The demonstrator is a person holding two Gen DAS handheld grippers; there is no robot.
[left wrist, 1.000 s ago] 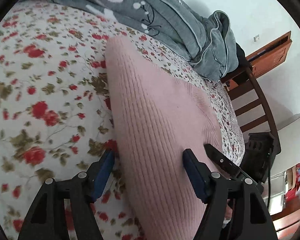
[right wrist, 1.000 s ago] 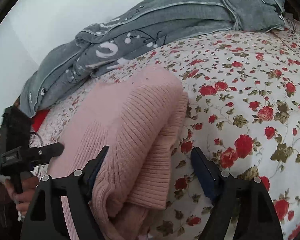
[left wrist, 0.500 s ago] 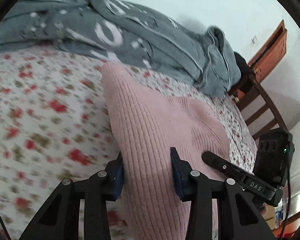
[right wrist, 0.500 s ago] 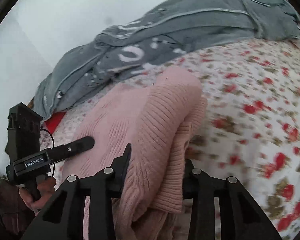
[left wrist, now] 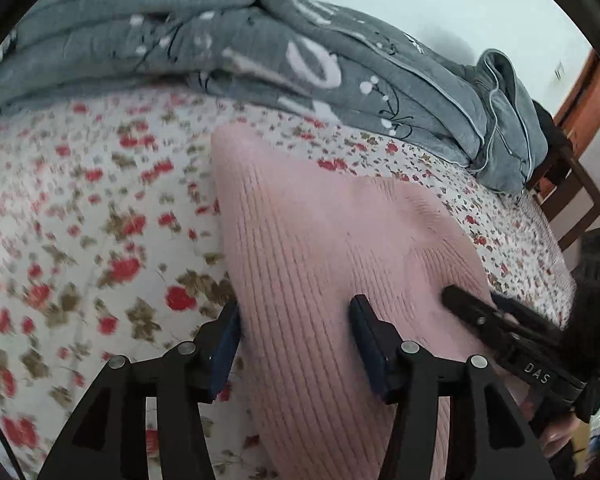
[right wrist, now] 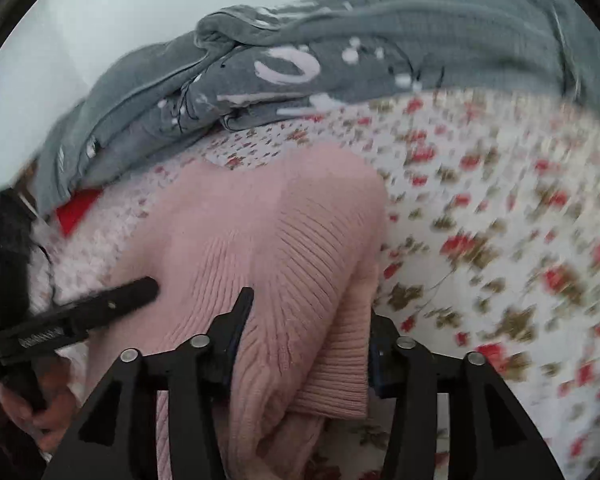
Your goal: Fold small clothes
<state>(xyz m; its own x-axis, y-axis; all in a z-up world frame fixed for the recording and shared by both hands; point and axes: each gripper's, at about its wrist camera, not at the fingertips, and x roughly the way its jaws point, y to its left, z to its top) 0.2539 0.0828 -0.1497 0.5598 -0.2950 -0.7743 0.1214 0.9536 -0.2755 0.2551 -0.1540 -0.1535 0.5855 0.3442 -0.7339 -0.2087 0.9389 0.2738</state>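
Floral bedsheet | grey quilt behind (rumpled) | both hand-held grippers clamp pink sweater

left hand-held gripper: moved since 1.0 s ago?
Yes. The left hand-held gripper has tipped up toward the grey quilt, which now fills more of its view, and its jaws have narrowed onto the pink sweater.

Left gripper fingers astride pink sweater on floral bedsheet
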